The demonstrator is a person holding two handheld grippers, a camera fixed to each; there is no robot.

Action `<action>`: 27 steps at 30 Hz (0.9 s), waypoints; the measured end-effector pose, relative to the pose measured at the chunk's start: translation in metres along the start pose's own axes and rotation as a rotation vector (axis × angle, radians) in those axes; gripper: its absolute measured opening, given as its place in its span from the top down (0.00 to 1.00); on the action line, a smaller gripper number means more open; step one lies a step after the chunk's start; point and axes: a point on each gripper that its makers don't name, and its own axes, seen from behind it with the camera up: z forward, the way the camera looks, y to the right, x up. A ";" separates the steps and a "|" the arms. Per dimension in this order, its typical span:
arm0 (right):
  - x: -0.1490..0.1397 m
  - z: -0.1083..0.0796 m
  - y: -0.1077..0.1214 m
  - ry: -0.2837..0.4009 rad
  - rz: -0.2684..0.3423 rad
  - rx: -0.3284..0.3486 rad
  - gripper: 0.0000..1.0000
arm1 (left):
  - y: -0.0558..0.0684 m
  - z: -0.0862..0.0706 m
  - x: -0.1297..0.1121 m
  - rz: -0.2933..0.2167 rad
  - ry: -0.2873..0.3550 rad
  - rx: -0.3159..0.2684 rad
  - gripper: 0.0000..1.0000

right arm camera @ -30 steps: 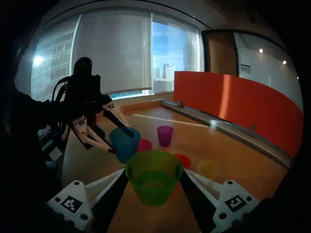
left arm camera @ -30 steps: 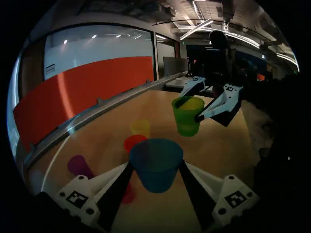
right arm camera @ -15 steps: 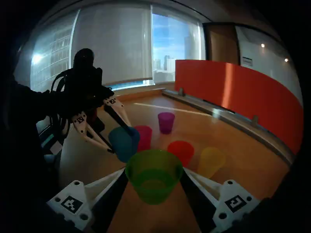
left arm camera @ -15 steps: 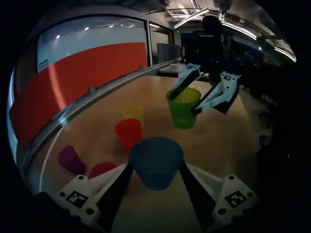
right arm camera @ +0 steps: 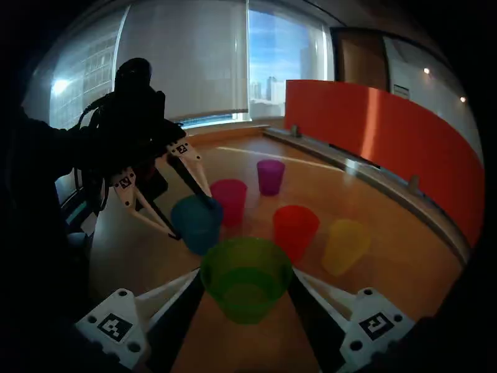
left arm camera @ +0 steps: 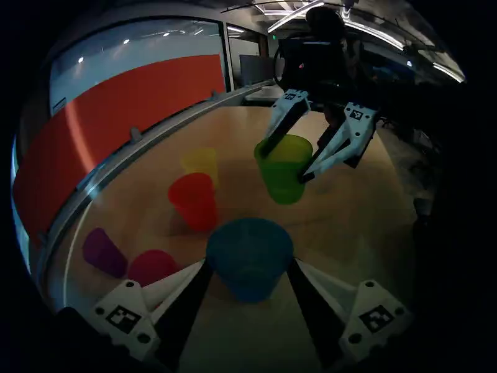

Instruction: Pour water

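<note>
My left gripper (left arm camera: 248,268) is shut on a blue cup (left arm camera: 249,260), held upright above the wooden table (left arm camera: 348,211). My right gripper (right arm camera: 246,287) is shut on a green cup (right arm camera: 246,281) with water in its bottom. In the left gripper view the green cup (left arm camera: 282,168) hangs farther off between the right gripper (left arm camera: 284,166) fingers. In the right gripper view the blue cup (right arm camera: 196,224) sits between the left gripper (right arm camera: 194,219) fingers, to the left and beyond the green cup. Both cups are apart and upright.
Other cups stand on the table: red (right arm camera: 294,231), yellow (right arm camera: 342,246), pink (right arm camera: 228,201) and purple (right arm camera: 270,176). An orange partition (right arm camera: 397,143) with a rail runs along one table edge. The person holding the grippers is a dark shape (right arm camera: 43,174).
Both grippers have risen or tilted down over the table, so the standing cups show lower and fuller. The two held cups stay gripped and upright.
</note>
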 end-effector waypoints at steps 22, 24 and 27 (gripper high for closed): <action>-0.034 0.017 0.001 -0.071 0.010 0.008 0.09 | 0.002 0.015 -0.020 0.002 -0.037 -0.007 0.15; -0.036 0.018 0.000 -0.074 0.009 0.008 0.09 | 0.002 0.015 -0.020 -0.002 -0.034 -0.007 0.15; -0.040 0.020 -0.001 -0.081 0.011 0.012 0.09 | 0.002 0.016 -0.023 -0.006 -0.034 -0.009 0.15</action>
